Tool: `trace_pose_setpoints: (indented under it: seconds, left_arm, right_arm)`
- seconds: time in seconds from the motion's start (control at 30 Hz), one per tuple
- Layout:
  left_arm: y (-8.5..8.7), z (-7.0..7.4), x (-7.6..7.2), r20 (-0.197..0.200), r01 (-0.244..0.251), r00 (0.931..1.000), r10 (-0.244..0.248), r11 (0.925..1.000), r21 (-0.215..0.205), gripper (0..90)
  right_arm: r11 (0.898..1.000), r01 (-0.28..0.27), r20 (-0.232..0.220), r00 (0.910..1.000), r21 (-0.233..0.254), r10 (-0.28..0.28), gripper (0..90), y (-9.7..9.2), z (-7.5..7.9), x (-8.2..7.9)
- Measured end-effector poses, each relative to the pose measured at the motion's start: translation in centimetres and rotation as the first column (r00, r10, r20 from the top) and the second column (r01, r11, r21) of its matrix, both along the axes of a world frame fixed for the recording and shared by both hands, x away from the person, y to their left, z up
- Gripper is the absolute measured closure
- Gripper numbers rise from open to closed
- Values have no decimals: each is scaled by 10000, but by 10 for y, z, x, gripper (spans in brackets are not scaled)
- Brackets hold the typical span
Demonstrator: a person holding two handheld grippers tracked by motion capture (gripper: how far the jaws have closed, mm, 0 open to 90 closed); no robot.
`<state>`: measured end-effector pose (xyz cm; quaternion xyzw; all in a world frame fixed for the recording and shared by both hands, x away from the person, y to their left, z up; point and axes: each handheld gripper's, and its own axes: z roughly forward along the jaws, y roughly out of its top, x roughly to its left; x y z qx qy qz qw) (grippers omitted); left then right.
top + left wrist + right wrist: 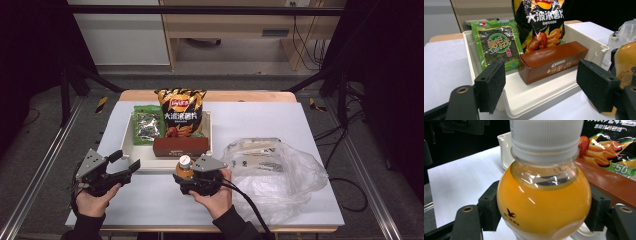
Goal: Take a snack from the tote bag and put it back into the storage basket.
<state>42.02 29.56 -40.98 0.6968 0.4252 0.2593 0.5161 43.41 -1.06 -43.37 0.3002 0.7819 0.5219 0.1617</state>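
A small bottle of orange juice point(184, 168) with a white cap stands upright on the white table just in front of the tray. My right gripper point(187, 176) is shut on it, and in the right gripper view both pads press the round sides of the bottle point(544, 195). My left gripper point(126, 160) hovers open at the tray's front left corner. In the left gripper view its pads point(491, 85) stand wide apart with nothing between them, and the bottle point(626, 62) shows at the right edge.
A white tray point(145, 162) holds a green seaweed pack point(148, 125), a black-and-yellow chips bag point(181, 112) and a brown Oreo box point(180, 146) lying along its front. A crumpled clear plastic bag point(275, 170) lies to the right.
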Motion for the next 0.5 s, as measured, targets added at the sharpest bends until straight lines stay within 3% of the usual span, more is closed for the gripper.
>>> trace_pose_setpoints:
  seconds: [0.5]
  left_arm:
    - [-3, 0, -2, 21, 128, 9999, -128, 9999, 71, 227]
  right_arm:
    - [9988, 242, 104, 9996, 420, -247, 228, -19, 12, -14]
